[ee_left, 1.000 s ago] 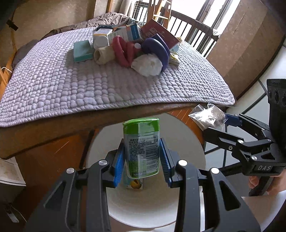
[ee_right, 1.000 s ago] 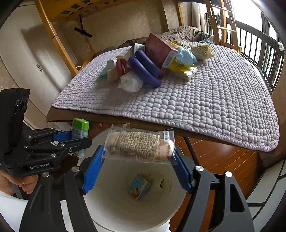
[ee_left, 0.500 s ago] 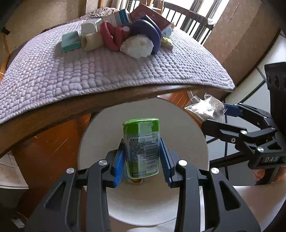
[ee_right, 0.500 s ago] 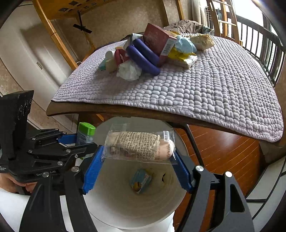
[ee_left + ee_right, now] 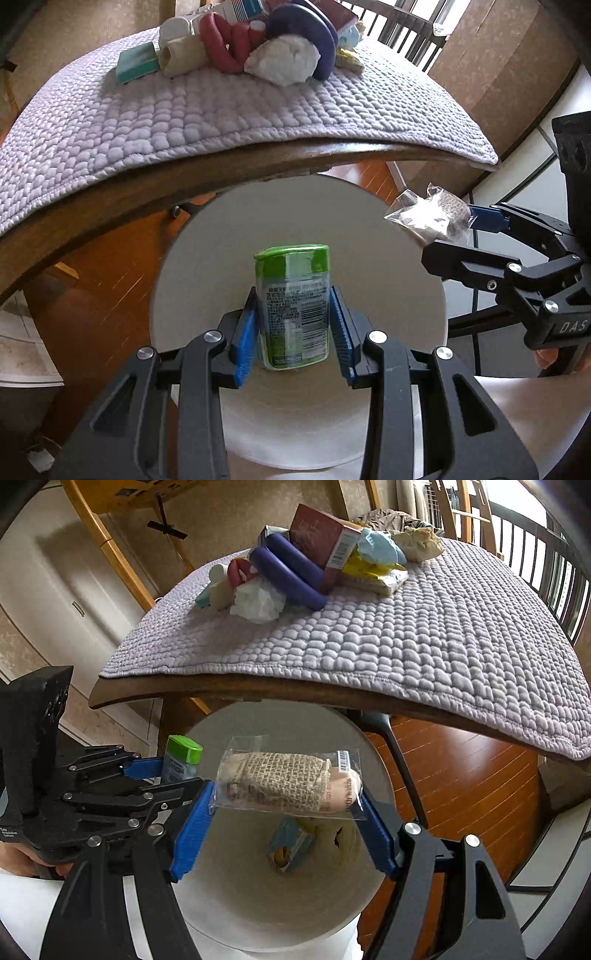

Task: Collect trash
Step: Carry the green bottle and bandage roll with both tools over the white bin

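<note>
My left gripper (image 5: 293,325) is shut on a green-capped plastic container (image 5: 293,302) and holds it upright over the white trash bin (image 5: 369,229). My right gripper (image 5: 284,812) is shut on a clear bag with a beige bandage roll (image 5: 284,781), held level over the same bin (image 5: 258,886). The bag also shows in the left wrist view (image 5: 430,216), over the bin's right rim. A small blue carton (image 5: 291,843) lies at the bin's bottom. More trash (image 5: 295,565) is piled on the table's far side.
The table with a lilac quilted mat (image 5: 424,635) overhangs the bin's far edge. A crumpled white tissue (image 5: 282,61), purple and red foam tubes (image 5: 314,27) and boxes sit in the pile. A wooden floor (image 5: 461,775) lies below, railings at the right.
Both grippers have moved down and closer over the bin, still holding their items. The table edge now sits higher in both views.
</note>
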Motion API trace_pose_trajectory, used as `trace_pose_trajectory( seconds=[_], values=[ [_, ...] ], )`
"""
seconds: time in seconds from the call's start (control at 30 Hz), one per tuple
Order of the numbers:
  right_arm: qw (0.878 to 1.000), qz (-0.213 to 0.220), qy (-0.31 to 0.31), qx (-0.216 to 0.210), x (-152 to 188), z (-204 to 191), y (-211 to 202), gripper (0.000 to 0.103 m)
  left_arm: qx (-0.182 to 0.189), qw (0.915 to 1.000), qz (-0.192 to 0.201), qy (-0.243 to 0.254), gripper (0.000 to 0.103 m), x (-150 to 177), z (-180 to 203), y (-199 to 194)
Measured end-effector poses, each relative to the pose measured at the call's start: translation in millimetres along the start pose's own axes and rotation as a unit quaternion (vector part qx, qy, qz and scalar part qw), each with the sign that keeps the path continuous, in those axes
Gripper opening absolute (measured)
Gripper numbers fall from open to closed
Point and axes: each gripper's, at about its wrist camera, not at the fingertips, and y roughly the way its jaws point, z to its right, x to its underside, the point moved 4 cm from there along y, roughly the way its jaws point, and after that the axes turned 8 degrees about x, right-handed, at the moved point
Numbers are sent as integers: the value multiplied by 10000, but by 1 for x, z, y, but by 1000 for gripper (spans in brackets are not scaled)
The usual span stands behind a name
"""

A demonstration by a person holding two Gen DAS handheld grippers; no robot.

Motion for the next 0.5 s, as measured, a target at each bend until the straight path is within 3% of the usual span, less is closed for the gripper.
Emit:
trace_pose_trajectory(
  seconds=[0.5],
  values=[
    [9998, -203, -25, 43, 15, -3, 22, 72, -156, 9996, -217, 43, 39, 7, -3, 18]
  ],
)
